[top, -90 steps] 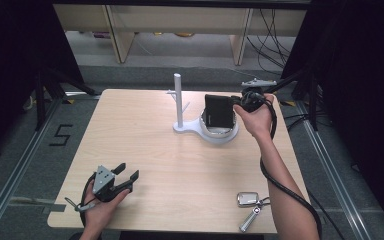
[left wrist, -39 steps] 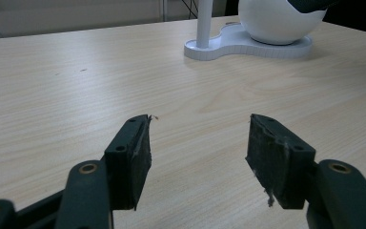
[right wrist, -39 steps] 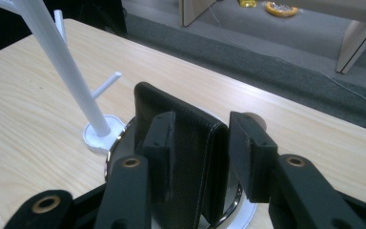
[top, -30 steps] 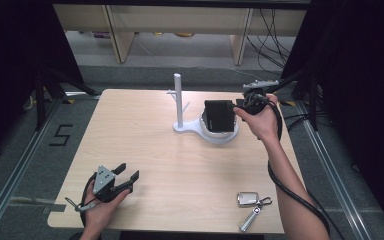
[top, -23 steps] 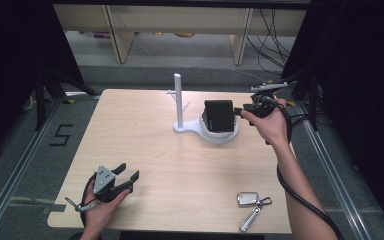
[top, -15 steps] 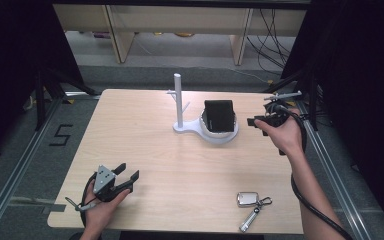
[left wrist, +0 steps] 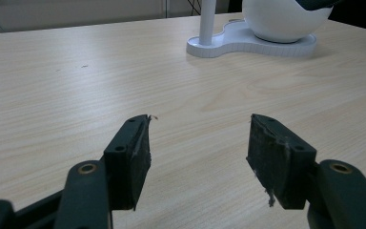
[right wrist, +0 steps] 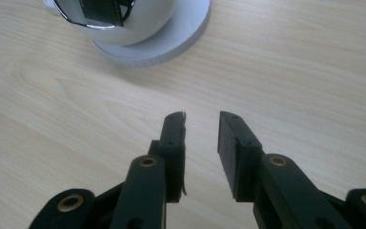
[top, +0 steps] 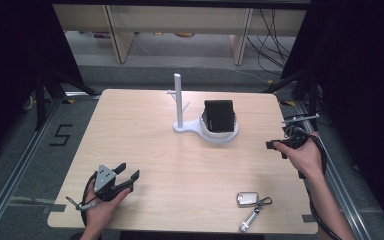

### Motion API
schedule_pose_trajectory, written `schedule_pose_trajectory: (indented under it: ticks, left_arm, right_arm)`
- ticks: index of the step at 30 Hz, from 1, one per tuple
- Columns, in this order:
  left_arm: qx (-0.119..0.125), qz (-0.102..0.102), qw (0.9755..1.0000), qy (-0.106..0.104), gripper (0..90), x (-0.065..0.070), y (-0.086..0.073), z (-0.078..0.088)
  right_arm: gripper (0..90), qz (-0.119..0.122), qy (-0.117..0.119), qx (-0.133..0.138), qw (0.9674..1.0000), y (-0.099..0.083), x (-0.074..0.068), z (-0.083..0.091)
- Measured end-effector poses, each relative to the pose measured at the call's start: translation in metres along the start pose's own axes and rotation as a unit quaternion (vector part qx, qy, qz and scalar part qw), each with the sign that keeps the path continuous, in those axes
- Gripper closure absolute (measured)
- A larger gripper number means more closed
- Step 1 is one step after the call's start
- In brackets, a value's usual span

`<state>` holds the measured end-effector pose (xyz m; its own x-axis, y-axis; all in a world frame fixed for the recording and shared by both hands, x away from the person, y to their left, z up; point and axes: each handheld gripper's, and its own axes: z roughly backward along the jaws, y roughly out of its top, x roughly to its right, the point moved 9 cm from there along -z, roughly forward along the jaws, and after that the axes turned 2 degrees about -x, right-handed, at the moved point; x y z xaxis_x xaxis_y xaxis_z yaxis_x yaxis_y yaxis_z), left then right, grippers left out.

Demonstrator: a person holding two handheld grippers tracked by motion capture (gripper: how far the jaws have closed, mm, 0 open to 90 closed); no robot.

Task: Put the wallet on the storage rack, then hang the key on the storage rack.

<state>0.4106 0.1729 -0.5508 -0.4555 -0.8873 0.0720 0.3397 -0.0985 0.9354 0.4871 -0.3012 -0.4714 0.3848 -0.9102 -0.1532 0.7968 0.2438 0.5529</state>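
Note:
A white stand [top: 192, 129] with an upright pole [top: 178, 100] stands at the table's far middle. Its round bowl [right wrist: 138, 24] holds a black boxy object [top: 218, 115] standing upright. My right gripper [top: 275, 148] hovers near the table's right edge, apart from the stand and pointing left. Its jaws have just been closing and stand narrowly open with nothing between them in the right gripper view [right wrist: 202, 129]. My left gripper [top: 128, 171] rests at the front left, open and empty, facing the stand across bare wood [left wrist: 198, 138].
A silver key fob [top: 246, 198] with a ring and a small metal cylinder [top: 250, 219] lies near the front right edge. A small peg sticks out of the pole. The dark floor drops off around the wooden table [top: 145, 135].
My right hand has drawn away from the black object in the bowl, moving right and nearer to the table's right edge, and its jaws have narrowed. The left gripper has stayed put.

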Motion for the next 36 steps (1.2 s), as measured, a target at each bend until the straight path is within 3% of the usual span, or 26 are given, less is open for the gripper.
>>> schedule_pose_trajectory:
  ticks: [4,5,10,11,14,16,18,19,22,23,25,26,27,28,30,31,33,34,36]
  left_arm:
    - [0.001,0.003,1.0,-0.002,39.4,0.0,0.0,0.0]
    - [0.0,0.003,1.0,-0.002,39.4,0.0,0.0,0.0]
    - [-0.001,0.003,1.0,-0.004,39.5,0.0,0.0,0.0]
    - [-0.001,0.004,1.0,-0.005,39.5,0.0,0.0,0.0]
    - [0.0,0.002,1.0,-0.005,39.4,0.0,0.0,0.0]
    - [0.001,0.001,1.0,-0.003,39.4,0.0,0.0,-0.001]
    - [-0.002,-0.001,1.0,-0.003,39.4,0.0,0.0,-0.001]
    - [0.002,-0.001,1.0,-0.007,39.4,0.001,0.001,-0.003]
    - [0.0,-0.004,1.0,-0.005,39.3,0.001,0.001,-0.003]
    - [0.0,-0.004,1.0,-0.009,39.2,0.002,0.002,-0.003]
    - [-0.001,-0.005,1.0,-0.007,39.2,0.003,0.003,-0.002]
    - [0.002,-0.008,0.9999,-0.01,39.2,0.004,0.005,-0.002]
    - [0.002,-0.008,0.9999,-0.01,39.2,0.004,0.005,-0.002]
    - [0.004,-0.011,0.9999,-0.01,39.2,0.005,0.007,-0.001]
    - [0.005,-0.013,0.9998,-0.011,39.2,0.006,0.008,-0.001]
    - [0.007,-0.013,0.9998,-0.015,39.2,0.007,0.009,-0.001]
    - [0.004,-0.014,0.9998,-0.014,39.2,0.007,0.009,0.0]
    - [0.006,-0.012,0.9998,-0.017,39.2,0.008,0.01,0.0]
    - [0.006,-0.013,0.9998,-0.017,39.2,0.009,0.01,0.001]
  right_arm:
    - [72.2,-0.016,0.006,-0.006,0.9998,-0.006,-0.001,0.003]
    - [72.1,-0.004,-0.001,-0.001,1.0,-0.007,0.003,0.002]
    - [71.6,-0.009,0.003,-0.008,0.9999,-0.018,0.006,0.0]
    - [71.4,-0.024,-0.001,-0.016,0.9996,-0.021,0.007,0.0]
    - [71.2,-0.013,0.004,-0.027,0.9995,-0.025,0.007,-0.001]
    - [71.3,-0.02,0.012,-0.028,0.9993,-0.027,0.005,-0.002]
    - [71.4,-0.014,0.004,-0.041,0.999,-0.031,0.008,-0.004]
    - [71.6,-0.039,0.007,-0.045,0.9982,-0.034,0.005,-0.006]
    - [71.9,-0.03,0.008,-0.063,0.9975,-0.038,0.007,-0.006]
    - [72.3,-0.045,0.014,-0.081,0.9956,-0.045,0.002,-0.006]
    - [72.5,-0.052,0.015,-0.089,0.9946,-0.048,0.0,-0.006]
    - [72.8,-0.021,0.006,-0.117,0.9929,-0.056,0.004,-0.007]
    - [72.8,-0.021,0.006,-0.117,0.9929,-0.056,0.004,-0.007]
    - [72.8,0.001,0.014,-0.131,0.9913,-0.064,0.003,-0.008]
    - [72.8,-0.006,0.009,-0.142,0.9898,-0.068,0.002,-0.008]
    - [72.8,-0.024,0.008,-0.155,0.9876,-0.072,-0.001,-0.007]
    - [72.5,0.03,0.013,-0.159,0.9868,-0.079,0.004,-0.01]
    - [72.2,0.041,0.011,-0.169,0.9847,-0.083,0.004,-0.01]
    - [71.4,0.033,0.027,-0.195,0.9798,-0.093,-0.005,-0.006]
